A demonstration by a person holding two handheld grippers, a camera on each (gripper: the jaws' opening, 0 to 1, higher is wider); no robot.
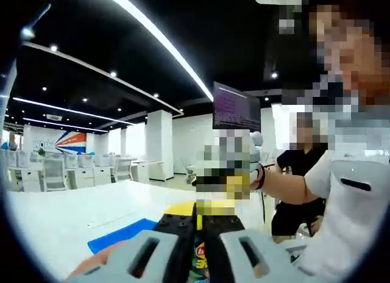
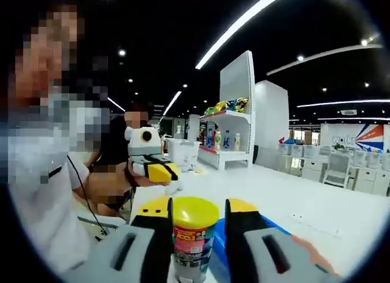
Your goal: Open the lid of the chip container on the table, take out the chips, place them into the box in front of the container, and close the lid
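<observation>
The chip container (image 2: 194,234) stands upright between my right gripper's (image 2: 196,225) jaws, its yellow lid (image 2: 195,211) on. The left jaw looks to touch it and a thin gap shows at the right jaw, so this gripper is open around it. A blue box (image 2: 272,226) lies just behind the container. My left gripper (image 2: 159,171), held by a hand, hovers farther back to the left with its yellow tips together. In the left gripper view, my left gripper (image 1: 199,225) has its jaws almost together, and the container's label (image 1: 200,257) and yellow lid (image 1: 180,208) show past them. The blue box (image 1: 119,235) lies to the left.
The white table (image 2: 317,204) stretches away to the right. A person in a white shirt (image 1: 350,191) stands close by, and another person in black (image 1: 295,164) sits behind. Shelves with bottles (image 2: 224,133) and office desks with chairs (image 1: 55,173) stand far off.
</observation>
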